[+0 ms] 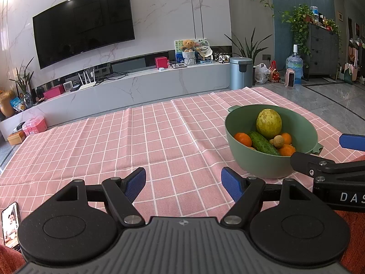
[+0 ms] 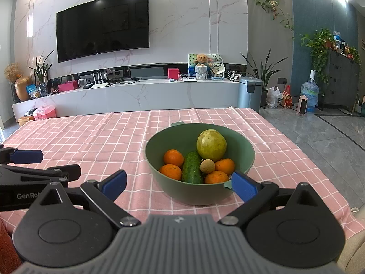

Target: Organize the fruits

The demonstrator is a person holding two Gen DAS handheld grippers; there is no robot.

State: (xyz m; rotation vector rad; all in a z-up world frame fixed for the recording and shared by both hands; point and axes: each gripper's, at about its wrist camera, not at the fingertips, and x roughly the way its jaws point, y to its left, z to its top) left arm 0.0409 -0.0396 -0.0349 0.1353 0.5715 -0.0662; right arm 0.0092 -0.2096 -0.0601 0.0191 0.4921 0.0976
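Note:
A green bowl (image 2: pixel 159 175) stands on the pink checked tablecloth (image 2: pixel 91 141). In it lie a large yellow-green fruit (image 2: pixel 211 145), a cucumber (image 2: pixel 192 167), several oranges (image 2: pixel 173 158) and a small brown fruit (image 2: pixel 207 166). My right gripper (image 2: pixel 180 186) is open and empty, its fingers just in front of the bowl's near side. My left gripper (image 1: pixel 183 183) is open and empty over bare cloth, left of the bowl (image 1: pixel 248 162). The same fruit (image 1: pixel 269 124) and cucumber (image 1: pixel 263 143) show in the left wrist view.
The table's right edge (image 2: pixel 319 171) drops to a grey tiled floor. A phone (image 1: pixel 10 222) lies at the near left. A TV wall and a low white cabinet (image 2: pixel 136 96) stand beyond the table's far edge.

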